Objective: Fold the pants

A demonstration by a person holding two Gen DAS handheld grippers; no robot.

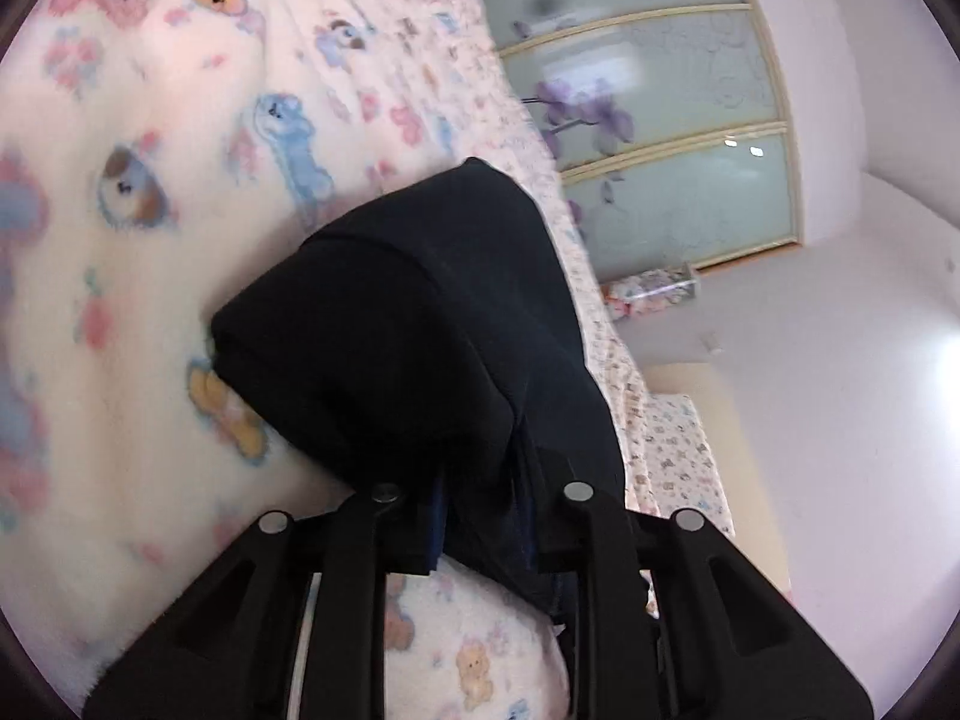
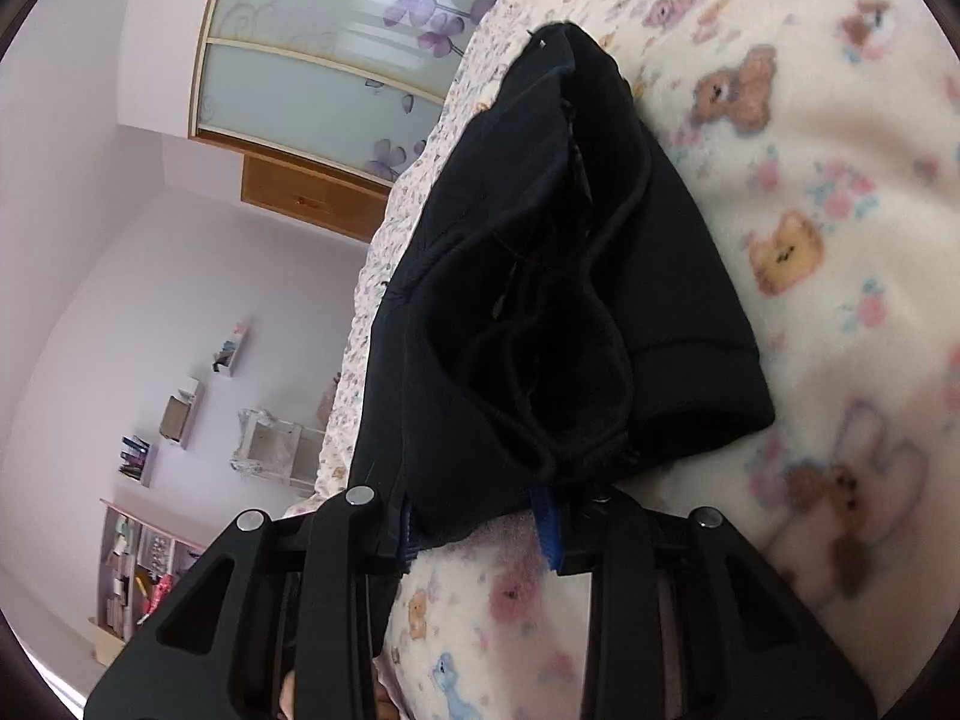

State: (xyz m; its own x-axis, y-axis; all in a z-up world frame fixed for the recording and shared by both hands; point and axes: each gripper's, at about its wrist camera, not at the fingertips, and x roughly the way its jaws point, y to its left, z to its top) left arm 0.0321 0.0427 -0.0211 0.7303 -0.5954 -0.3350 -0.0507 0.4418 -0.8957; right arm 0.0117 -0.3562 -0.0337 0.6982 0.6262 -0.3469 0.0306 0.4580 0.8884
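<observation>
The left hand-held gripper was seen pinching dark cloth of the pants; the right hand-held gripper was likewise clamped on the pants at a bunched, corded edge. From each gripper the pants ran straight ahead toward the far side, their long axis along the fingers, laid on the bed. Both grippers were tilted slightly downward, equally near.

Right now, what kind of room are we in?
Most likely a bedroom. The dark pants lie on a bed covered by a fleecy teddy-bear blanket, a wardrobe with frosted sliding doors printed with purple flowers stands beyond, and small wall shelves hold odds and ends.
</observation>
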